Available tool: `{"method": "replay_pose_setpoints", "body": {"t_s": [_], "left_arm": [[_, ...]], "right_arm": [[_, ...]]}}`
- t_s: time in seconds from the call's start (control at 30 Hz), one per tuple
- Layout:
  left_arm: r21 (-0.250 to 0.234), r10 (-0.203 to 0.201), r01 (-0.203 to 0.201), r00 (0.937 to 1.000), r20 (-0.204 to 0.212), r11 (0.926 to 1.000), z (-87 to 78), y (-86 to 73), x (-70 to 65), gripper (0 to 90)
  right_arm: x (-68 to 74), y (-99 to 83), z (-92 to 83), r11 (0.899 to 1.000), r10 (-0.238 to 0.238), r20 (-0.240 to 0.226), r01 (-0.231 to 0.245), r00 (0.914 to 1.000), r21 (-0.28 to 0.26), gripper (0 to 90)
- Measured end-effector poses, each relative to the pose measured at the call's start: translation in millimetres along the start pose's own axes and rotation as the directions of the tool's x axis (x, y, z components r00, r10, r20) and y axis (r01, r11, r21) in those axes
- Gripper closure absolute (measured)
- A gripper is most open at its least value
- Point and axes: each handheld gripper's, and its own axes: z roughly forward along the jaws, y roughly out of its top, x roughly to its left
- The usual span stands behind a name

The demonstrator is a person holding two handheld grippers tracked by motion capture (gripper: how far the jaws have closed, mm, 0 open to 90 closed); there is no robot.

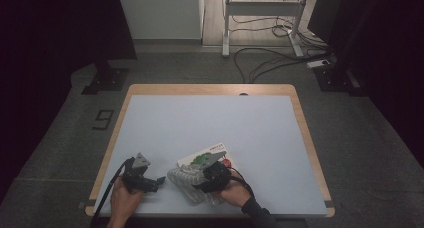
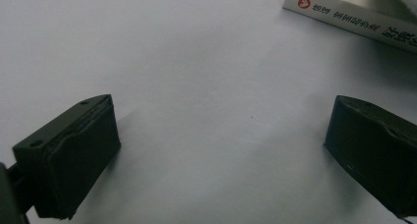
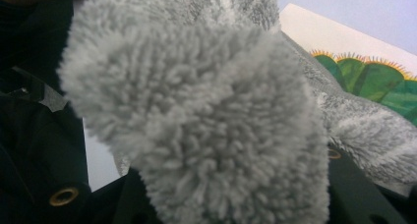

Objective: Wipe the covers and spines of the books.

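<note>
Currently: right gripper (image 1: 200,180) pinching grey fluffy cloth (image 3: 196,135) over the picture book (image 1: 212,150).
Left gripper (image 2: 221,150) spread wide, empty, on desk (image 1: 210,118) just left of book.

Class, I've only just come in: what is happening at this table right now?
A person works at a table with a handheld gripper in each hand. The right gripper is shut on a fluffy grey cloth that lies partly over a picture book near the front edge. The left gripper rests open on the bare tabletop, holding nothing, beside the book.
</note>
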Motion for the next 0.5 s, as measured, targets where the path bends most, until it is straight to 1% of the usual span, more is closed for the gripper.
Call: {"method": "replay_pose_setpoints", "body": {"t_s": [0.1,0.2,0.37,0.5], "left_arm": [[-0.001,0.001,-0.001,1.0,-0.001,1.0,0.1,-0.1,-0.1,0.0],[-0.001,0.001,-0.001,1.0,-0.001,1.0,0.1,-0.2,-0.2,0.0],[-0.001,0.001,-0.001,1.0,-0.001,1.0,0.1,-0.2,-0.2,0.0],[-0.001,0.002,-0.002,1.0,-0.002,1.0,0.1,-0.2,-0.2,0.0]], "right_arm": [[-1.7,-0.4,0.2,1.0,0.008,-0.007,-0.008,0.9999,-0.006,59.9],[-2.5,0.3,1.3,1.0,0.006,-0.004,-0.006,1.0,-0.01,60.6],[-2.7,6.4,6.2,1.0,-0.013,0.025,0.013,0.9996,0.0,60.8],[-5.4,12.3,10.7,1.0,-0.02,0.038,0.02,0.9991,0.005,60.9]]}}
